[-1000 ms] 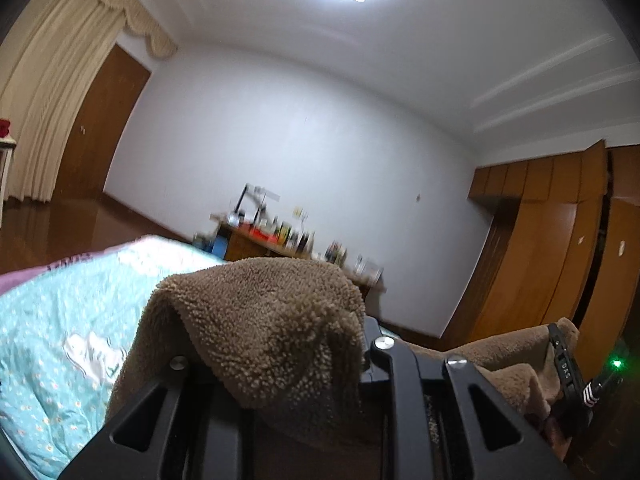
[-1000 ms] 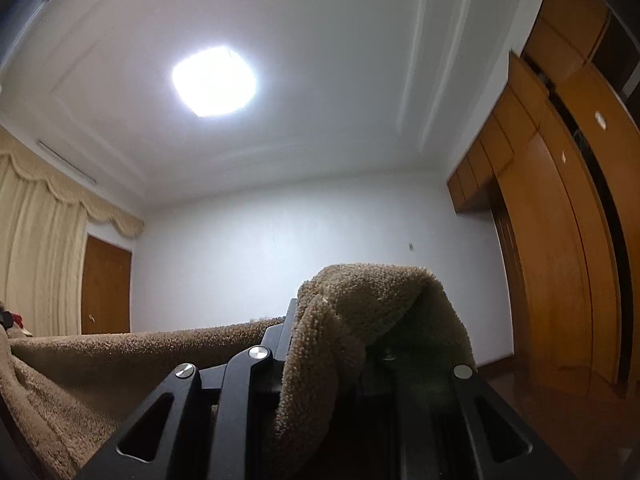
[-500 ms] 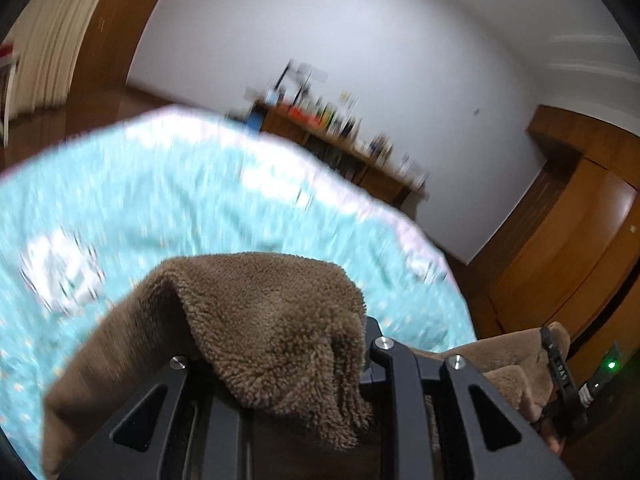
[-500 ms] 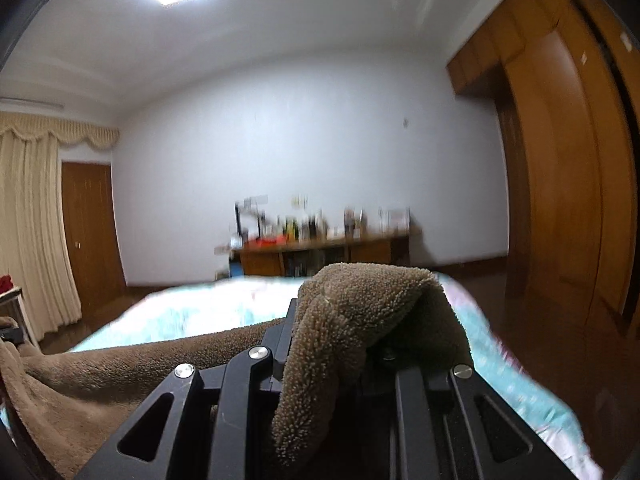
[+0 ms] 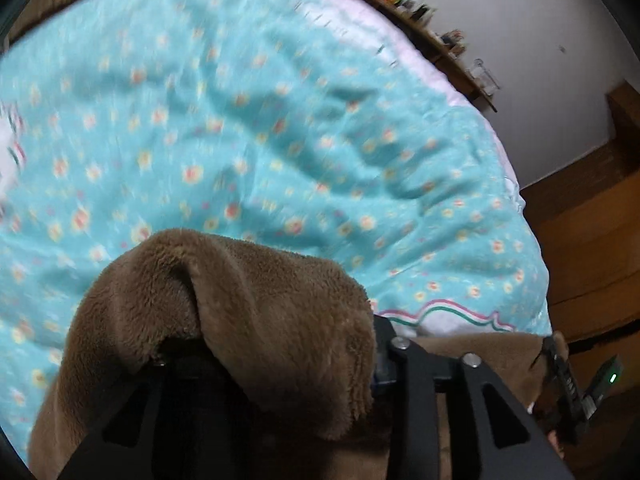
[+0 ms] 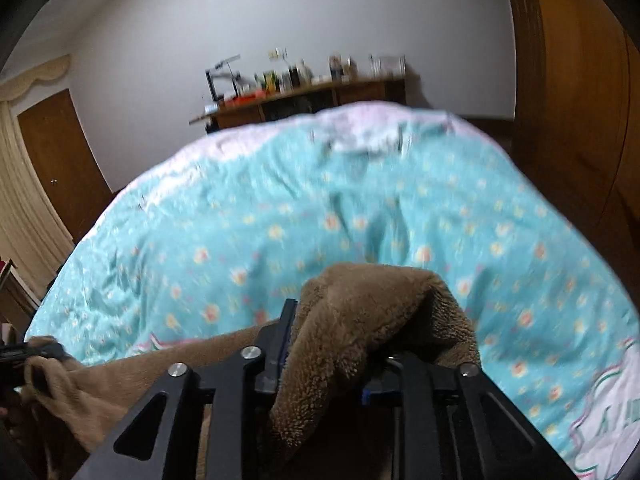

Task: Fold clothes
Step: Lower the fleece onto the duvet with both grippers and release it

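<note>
The left tool [image 5: 280, 364] is clamped on a bunched corner of the brown fleecy plush garment [image 5: 256, 320], whose pile folds over the black fingers and hides their tips. From that grip the fabric runs right in a taut band to the right tool, which shows at the lower right edge of the left wrist view, gripping the far corner with a small green light beside it. In the right wrist view the right tool [image 6: 340, 364] is likewise closed on a gathered hump of the same garment [image 6: 368, 320], the cloth draped over its black fingers; the band of fleece stretches left from there to the left tool at the lower left edge, where a fold of it hangs. The garment is held up between the two tools, over the near edge of the bed

Beyond it lies the turquoise quilt with small flower print and pink border [image 5: 280, 128], rumpled and blurred, with a wavy striped trim near its edge. Past the bed stands a low wooden bench cluttered with small bottles and items [image 6: 304, 92] against the white wall [image 6: 280, 12]. Brown wooden wardrobes [image 6: 576, 92] fill the right side, a wooden door [image 6: 56, 160] and cream curtains [image 6: 20, 216] the left
</note>
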`<state>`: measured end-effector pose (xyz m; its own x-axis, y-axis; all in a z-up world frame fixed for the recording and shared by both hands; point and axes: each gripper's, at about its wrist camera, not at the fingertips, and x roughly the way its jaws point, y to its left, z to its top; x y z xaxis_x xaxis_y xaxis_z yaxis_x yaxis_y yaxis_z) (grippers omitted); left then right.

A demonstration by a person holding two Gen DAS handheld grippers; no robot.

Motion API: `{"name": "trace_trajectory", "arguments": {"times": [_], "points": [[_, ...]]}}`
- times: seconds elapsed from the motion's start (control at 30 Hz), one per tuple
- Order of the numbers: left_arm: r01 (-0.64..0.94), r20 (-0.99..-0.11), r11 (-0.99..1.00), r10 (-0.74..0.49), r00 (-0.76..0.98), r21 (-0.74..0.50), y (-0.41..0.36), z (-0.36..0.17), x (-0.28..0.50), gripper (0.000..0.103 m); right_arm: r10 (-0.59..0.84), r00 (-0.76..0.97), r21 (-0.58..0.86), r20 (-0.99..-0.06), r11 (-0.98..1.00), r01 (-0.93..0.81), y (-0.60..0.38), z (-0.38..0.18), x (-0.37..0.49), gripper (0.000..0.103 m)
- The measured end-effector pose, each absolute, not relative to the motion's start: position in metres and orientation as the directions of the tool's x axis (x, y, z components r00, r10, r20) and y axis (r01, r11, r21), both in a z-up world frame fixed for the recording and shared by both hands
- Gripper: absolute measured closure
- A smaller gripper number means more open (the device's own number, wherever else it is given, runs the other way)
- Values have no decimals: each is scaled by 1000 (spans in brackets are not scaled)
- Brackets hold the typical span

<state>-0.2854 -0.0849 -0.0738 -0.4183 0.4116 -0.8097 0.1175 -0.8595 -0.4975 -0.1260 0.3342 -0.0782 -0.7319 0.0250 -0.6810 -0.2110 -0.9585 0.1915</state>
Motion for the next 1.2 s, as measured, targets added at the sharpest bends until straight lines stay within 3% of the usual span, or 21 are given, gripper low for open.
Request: {"name": "trace_trajectory", "arguments": {"times": [0.03,0.07,0.27,0.33,0.43,0.73,1.0,1.1,1.2], "points": [[122,-804,-850,425,-416,-512,-87,-78,-285,59,12,-733,205,-680,-957,-205,336,-81,-126,52],[127,-798,-840,438,-413,-527,-90,-81,-284,58,-3,-738,219,-675,-956,-197,338,-83,-127,48],[100,-774,-820,482,-411,-564,-98,-78,-272,43,-80,-736,276,-672,-949,-149,351,-84,-124,28],[89,-779,-832,469,-416,-548,-101,-76,-268,34,-103,-723,284,-683,-949,-134,355,-79,-121,28],[69,-796,-868,416,-440,-492,-107,-67,-248,29,-136,-702,297,-699,-948,-112,361,-72,-116,28],[-81,-773,-896,420,-475,-436,-111,-42,-192,26,-223,-607,300,-763,-953,-28,371,-57,-100,27],[-426,-876,-900,278,-395,-93,-21,-52,-174,26,-197,-404,139,-893,-976,169,339,-65,-86,27],[-486,-901,-874,215,-377,-6,1,-67,-182,26,-134,-344,26,-929,-953,301,311,-82,-83,27],[-483,-923,-872,120,-365,77,10,-89,-201,26,-117,-299,3,-947,-934,357,295,-100,-90,27]]}}
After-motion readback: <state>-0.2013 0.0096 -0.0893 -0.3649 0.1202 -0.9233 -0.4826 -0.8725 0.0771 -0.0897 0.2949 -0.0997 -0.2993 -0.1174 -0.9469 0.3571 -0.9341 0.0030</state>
